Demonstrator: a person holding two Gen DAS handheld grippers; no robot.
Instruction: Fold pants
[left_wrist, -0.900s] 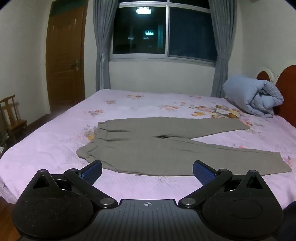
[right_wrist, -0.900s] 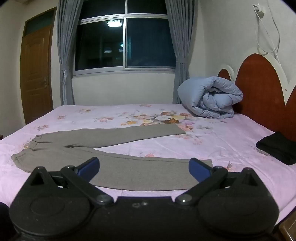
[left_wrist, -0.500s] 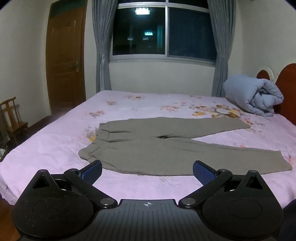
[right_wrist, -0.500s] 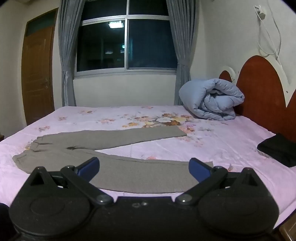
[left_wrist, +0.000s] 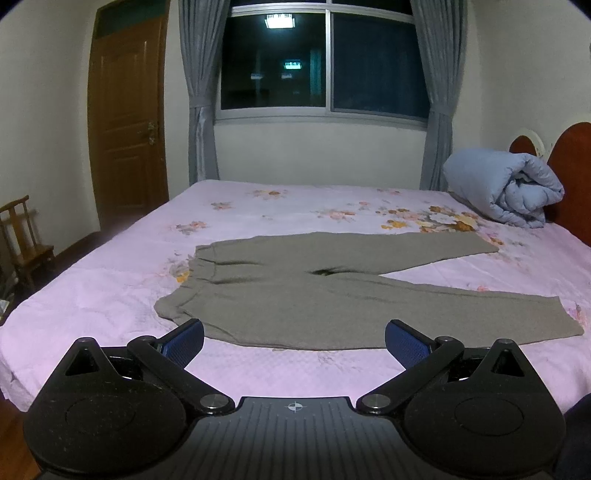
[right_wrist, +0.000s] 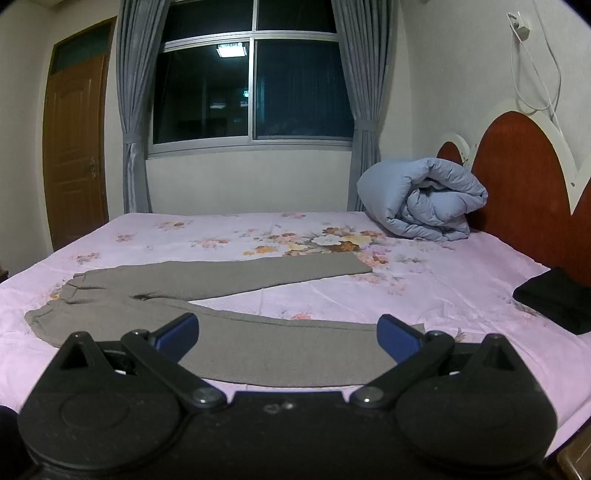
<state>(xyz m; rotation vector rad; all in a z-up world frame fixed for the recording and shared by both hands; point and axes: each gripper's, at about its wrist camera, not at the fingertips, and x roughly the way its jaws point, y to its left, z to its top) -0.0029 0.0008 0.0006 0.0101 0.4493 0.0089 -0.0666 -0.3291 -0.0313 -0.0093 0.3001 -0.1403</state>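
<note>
Grey-brown pants (left_wrist: 317, 295) lie flat on the pink floral bedsheet (left_wrist: 110, 295), waistband to the left and the two legs spread apart to the right. My left gripper (left_wrist: 294, 341) hovers open at the bed's near edge, short of the near leg, nothing between its blue pads. In the right wrist view the same pants (right_wrist: 236, 332) stretch across, the near leg's hem at the right. My right gripper (right_wrist: 288, 338) is open too, low over the near leg, with no cloth pinched.
A rolled blue duvet (right_wrist: 421, 203) rests at the headboard (right_wrist: 524, 184). A folded black garment (right_wrist: 554, 299) lies at the bed's right side. A wooden chair (left_wrist: 22, 236) stands left of the bed, a door (left_wrist: 125, 122) beyond it. Window and curtains are behind.
Both views have shifted a little: the pants sit slightly higher and further off in the left view, and the right view has tilted up a touch. The pants themselves have not moved.
</note>
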